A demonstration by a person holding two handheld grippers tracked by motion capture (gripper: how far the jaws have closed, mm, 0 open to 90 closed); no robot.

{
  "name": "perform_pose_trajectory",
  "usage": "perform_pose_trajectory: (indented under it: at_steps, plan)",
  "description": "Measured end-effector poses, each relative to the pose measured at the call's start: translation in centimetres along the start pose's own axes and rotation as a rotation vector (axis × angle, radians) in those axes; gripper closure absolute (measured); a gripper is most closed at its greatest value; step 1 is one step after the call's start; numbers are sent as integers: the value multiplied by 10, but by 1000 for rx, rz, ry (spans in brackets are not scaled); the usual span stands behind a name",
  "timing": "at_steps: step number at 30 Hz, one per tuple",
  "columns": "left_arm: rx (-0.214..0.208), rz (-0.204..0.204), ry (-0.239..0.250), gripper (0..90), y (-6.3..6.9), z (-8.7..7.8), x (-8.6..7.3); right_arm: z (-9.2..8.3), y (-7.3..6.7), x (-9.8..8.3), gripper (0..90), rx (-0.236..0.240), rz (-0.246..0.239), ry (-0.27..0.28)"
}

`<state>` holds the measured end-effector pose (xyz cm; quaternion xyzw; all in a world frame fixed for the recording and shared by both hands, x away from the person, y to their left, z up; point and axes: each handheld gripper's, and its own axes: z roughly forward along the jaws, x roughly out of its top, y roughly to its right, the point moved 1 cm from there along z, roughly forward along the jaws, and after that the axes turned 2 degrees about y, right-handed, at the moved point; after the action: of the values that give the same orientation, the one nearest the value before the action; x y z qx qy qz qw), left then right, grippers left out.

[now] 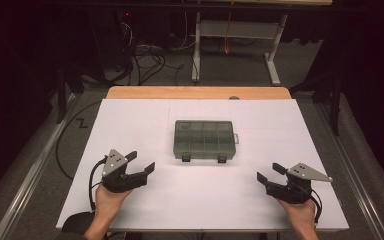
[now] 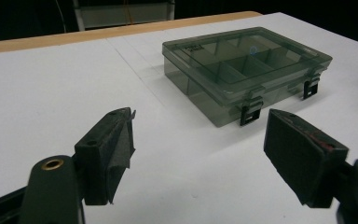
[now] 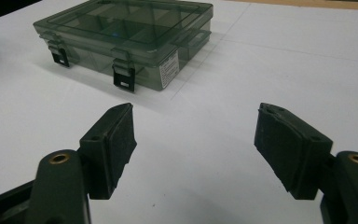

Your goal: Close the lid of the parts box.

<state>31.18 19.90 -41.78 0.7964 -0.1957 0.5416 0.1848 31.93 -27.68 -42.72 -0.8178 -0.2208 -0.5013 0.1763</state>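
Smoky compartment box [image 1: 205, 139] (lid closed, two latches toward the person) at mid-bench [image 1: 145, 205], left claw [image 1: 141, 162] and right claw [image 1: 269, 172] flanking it, well apart from it, both spread wide, holding nothing.

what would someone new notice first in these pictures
A smoky clear compartment box, lid shut and two black latches facing the person, sits alone mid-table on the white sheet. On either side near the front edge, the left gripper and right gripper rest with jaws wide open, angled toward it.
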Motion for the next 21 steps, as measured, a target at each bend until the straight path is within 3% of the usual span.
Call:
perform_pose_trajectory:
  at_steps: [14, 21]
  plan:
    - [2, -28, 11, 246, -2, 1, 1, 2, 2, 2, 299, 12, 9, 15]
    - [2, -21, 9, 246, -2, 1, 1, 0, 4, 2, 297, 14, 20, 27]
